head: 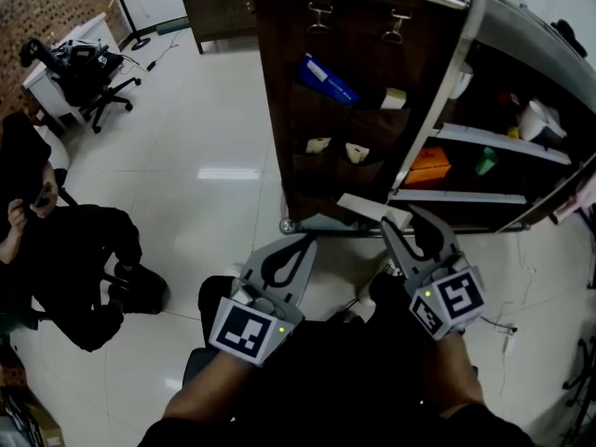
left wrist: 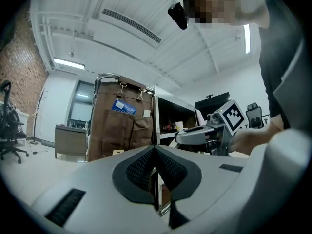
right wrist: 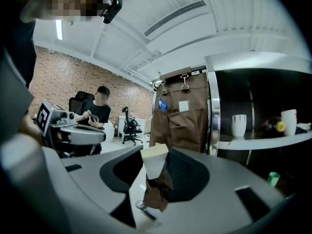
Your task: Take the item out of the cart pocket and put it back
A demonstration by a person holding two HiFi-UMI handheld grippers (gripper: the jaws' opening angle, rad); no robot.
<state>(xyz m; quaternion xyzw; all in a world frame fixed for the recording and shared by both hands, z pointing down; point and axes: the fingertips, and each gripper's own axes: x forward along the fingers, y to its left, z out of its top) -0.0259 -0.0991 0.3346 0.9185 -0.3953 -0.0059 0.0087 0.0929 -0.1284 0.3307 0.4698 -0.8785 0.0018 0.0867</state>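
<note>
Far off to the left of the left hand-held gripper (head: pixel 307 243): a seated person (head: pixel 74 250) in black clothes, and further back a black office chair (head: pixel 88 73) on wheels, on a shiny white floor (head: pixel 205 110).

Holding the left hand-held gripper low and close to the body, with a bare forearm bent upward and the gray tips aimed at the cart (head: pixel 447 87). Pressed together, with rough dark pads touching and nothing pinched. Smooth gray plastic all over, wide at the back and thin at the tips. Topped at the wrist end with a cube (head: pixel 244 331) of black-and-white squares.

Ahead of both tips: a brown cloth pocket hanger (head: pixel 345 128), hung from the cart's top bar by two shiny metal clips (head: pixel 318 17). Soft and floppy, with rows of pockets. Sticking out of one upper pocket, a flat blue card (head: pixel 326 79). Peeking out of other pockets, small pale pieces (head: pixel 392 98).

Holding the right hand-held gripper (head: pixel 399 217) a bit further forward than the left one, with the tips leaning left. Pinching the item (head: pixel 365 207), a flat pale cream piece with straight edges, jutting out past the tips. Out of every pocket, in front of the hanger's lower part.

To the right of the right hand-held gripper: flat pale shelves (head: pixel 503 143) in the cart, with an orange box (head: pixel 429 166), a small green thing (head: pixel 485 163) and a round white cup (right wrist: pixel 239 126).
</note>
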